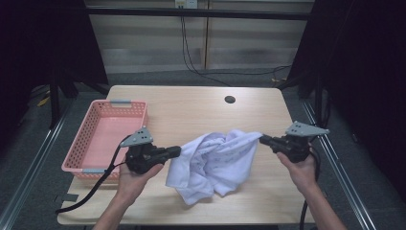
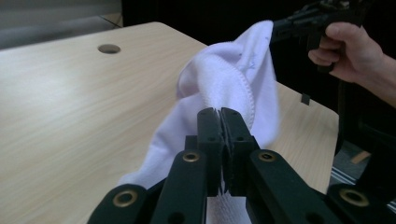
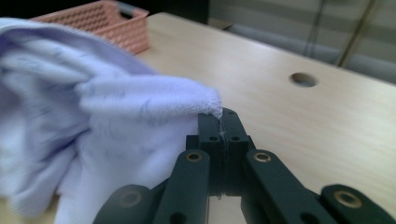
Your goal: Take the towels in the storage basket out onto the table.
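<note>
- A light wooden table [image 1: 201, 110] carries everything; a round hole [image 1: 230, 99] sits near its far edge, beyond both grippers.
- A pink basket [image 1: 103, 136] stands on it just beyond the left gripper [image 1: 178, 151].
- A white towel [image 1: 213, 165] sags onto the wood between the left gripper and the right gripper [image 1: 262, 139].

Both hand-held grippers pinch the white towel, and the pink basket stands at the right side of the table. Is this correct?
Not quite. The pink basket stands at the left side of the table, as the high view shows. The left hand-held gripper and right hand-held gripper do pinch the white towel.
</note>
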Motion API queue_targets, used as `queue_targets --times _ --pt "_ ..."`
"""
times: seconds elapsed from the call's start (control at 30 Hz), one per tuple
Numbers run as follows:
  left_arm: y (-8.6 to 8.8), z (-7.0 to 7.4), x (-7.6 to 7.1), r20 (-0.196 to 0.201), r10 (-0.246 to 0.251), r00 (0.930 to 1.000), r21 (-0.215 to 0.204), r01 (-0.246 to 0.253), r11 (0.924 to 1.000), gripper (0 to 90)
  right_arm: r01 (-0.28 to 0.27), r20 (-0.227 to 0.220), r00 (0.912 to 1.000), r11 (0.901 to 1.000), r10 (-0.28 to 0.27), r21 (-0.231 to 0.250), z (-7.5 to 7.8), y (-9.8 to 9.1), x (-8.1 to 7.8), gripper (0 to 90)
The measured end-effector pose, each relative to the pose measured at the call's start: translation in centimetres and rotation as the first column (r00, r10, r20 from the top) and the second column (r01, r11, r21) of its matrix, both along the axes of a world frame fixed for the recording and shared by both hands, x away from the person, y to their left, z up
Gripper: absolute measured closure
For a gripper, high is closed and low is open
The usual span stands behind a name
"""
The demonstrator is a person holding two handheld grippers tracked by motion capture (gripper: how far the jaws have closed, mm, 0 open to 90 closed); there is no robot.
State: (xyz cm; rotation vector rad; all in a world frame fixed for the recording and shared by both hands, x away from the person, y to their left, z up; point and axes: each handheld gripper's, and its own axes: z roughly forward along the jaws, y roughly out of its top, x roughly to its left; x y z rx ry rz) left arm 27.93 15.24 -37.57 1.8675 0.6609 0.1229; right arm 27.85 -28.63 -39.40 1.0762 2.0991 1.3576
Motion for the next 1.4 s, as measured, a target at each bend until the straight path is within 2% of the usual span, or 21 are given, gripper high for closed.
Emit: queue_targets --times 0.13,0.2,0.23,0.3,0.33,0.4,0.43,0.57,0.67,0.7,0.83,0.93,1.0,1.07,1.1,1.13,1.2,1.27,1.3,1.33,1.4 --pt "1.0 -0.9 0.2 0.003 0.053 0.9986 0.047 -0.053 0.9975 87.3 0.05 -0.002 0.9988 0.9986 -0.05 0.016 0.1 -1.3 0.7 89.5" --pt "1.2 -3.2 1.1 -0.062 0.081 0.9948 0.063 -0.077 0.995 86.0 0.054 -0.034 0.9979 0.9985 -0.054 0.003 -1.3 -1.3 0.9 89.1" --pt "1.3 -4.2 1.3 -0.093 0.078 0.9926 0.068 -0.072 0.9951 76.3 0.036 -0.069 0.997 0.9994 -0.035 0.004 -2.6 -1.2 0.8 80.1" --pt "1.1 -5.7 1.0 -0.13 0.079 0.9883 0.056 -0.072 0.9958 69.4 0.038 -0.091 0.9951 0.9992 -0.039 -0.013 -3.4 -1.0 0.6 71.8" --pt "1.1 -5.7 1.0 -0.13 0.079 0.9883 0.056 -0.072 0.9958 65.1 0.038 -0.091 0.9951 0.9992 -0.039 -0.013 -3.4 -1.0 0.6 71.8" --pt "0.9 -5.6 0.6 -0.124 0.08 0.989 0.067 -0.072 0.9951 61.1 0.058 -0.079 0.9951 0.998 -0.06 -0.027 -3.4 -0.9 0.1 58.5" --pt "0.5 -5.3 0.2 -0.117 0.045 0.9921 0.05 -0.039 0.998 59.1 0.073 -0.065 0.9951 0.997 -0.074 -0.026 -3.1 -0.9 0.0 55.7" --pt "-1.5 -5.3 0.1 -0.096 -0.004 0.9954 0.105 0.014 0.9944 57.7 0.105 -0.022 0.9943 0.9945 -0.105 -0.003 -2.0 -0.6 -0.2 50.6" --pt "-2.5 -5.8 0.4 -0.094 -0.023 0.9953 0.108 0.033 0.9936 57.6 0.11 0.012 0.9938 0.9938 -0.11 0.011 -1.3 -0.4 -0.4 50.7" --pt "-3.6 -6.5 0.9 -0.095 -0.037 0.9948 0.107 0.047 0.9931 57.0 0.073 0.007 0.9973 0.9961 -0.073 0.05 -1.0 -0.2 -0.4 52.5" --pt "-5.2 -7.5 1.7 -0.094 -0.024 0.9953 0.146 0.038 0.9886 55.3 0.012 -0.041 0.9991 0.9998 -0.012 0.014 -1.8 1.4 0.2 52.5" --pt "-5.8 -8.6 2.6 -0.123 0.003 0.9924 0.157 0.017 0.9875 49.4 -0.055 -0.087 0.9947 0.9985 0.055 0.002 -3.5 4.0 0.9 50.4" --pt "-6.6 -9.8 3.0 -0.133 -0.002 0.9912 0.219 0.032 0.9752 48.4 -0.124 -0.123 0.9851 0.9921 0.12 -0.02 -4.9 6.5 1.5 46.0" --pt "-6.8 -10.3 3.1 -0.157 -0.003 0.9876 0.219 0.037 0.975 46.5 -0.14 -0.142 0.9809 0.9895 0.133 -0.037 -5.4 7.2 1.8 42.6" --pt "-7.0 -11.1 2.9 -0.164 0.001 0.9865 0.24 0.039 0.9701 46.5 -0.17 -0.199 0.9679 0.9828 0.153 -0.072 -6.7 8.4 2.3 35.4" --pt "-7.0 -11.1 2.9 -0.164 0.001 0.9865 0.24 0.039 0.9701 46.5 -0.17 -0.199 0.9679 0.9828 0.153 -0.072 -6.7 8.4 2.3 35.4" --pt "-7.2 -11.3 2.6 -0.14 0.002 0.9902 0.26 0.035 0.9649 51.8 -0.194 -0.266 0.9505 0.9755 0.16 -0.104 -9.0 9.4 2.7 31.5" --pt "-6.9 -11.3 2.7 -0.169 -0.002 0.9855 0.247 0.045 0.968 65.4 -0.189 -0.264 0.9536 0.9709 0.145 -0.148 -9.9 9.8 2.6 32.0" --pt "-6.5 -11.5 2.9 -0.197 -0.019 0.9802 0.212 0.062 0.9753 72.0 -0.181 -0.256 0.9567 0.9716 0.139 -0.152 -10.1 9.9 2.4 38.5" --pt "-6.5 -11.5 2.9 -0.197 -0.019 0.9802 0.212 0.062 0.9753 75.3 -0.16 -0.238 0.9644 0.9701 0.114 -0.183 -10.0 9.9 2.3 47.3" --pt "-6.0 -11.2 3.0 -0.219 -0.041 0.9748 0.191 0.084 0.978 80.5 -0.153 -0.243 0.9641 0.9723 0.108 -0.176 -9.9 9.7 2.3 52.7"
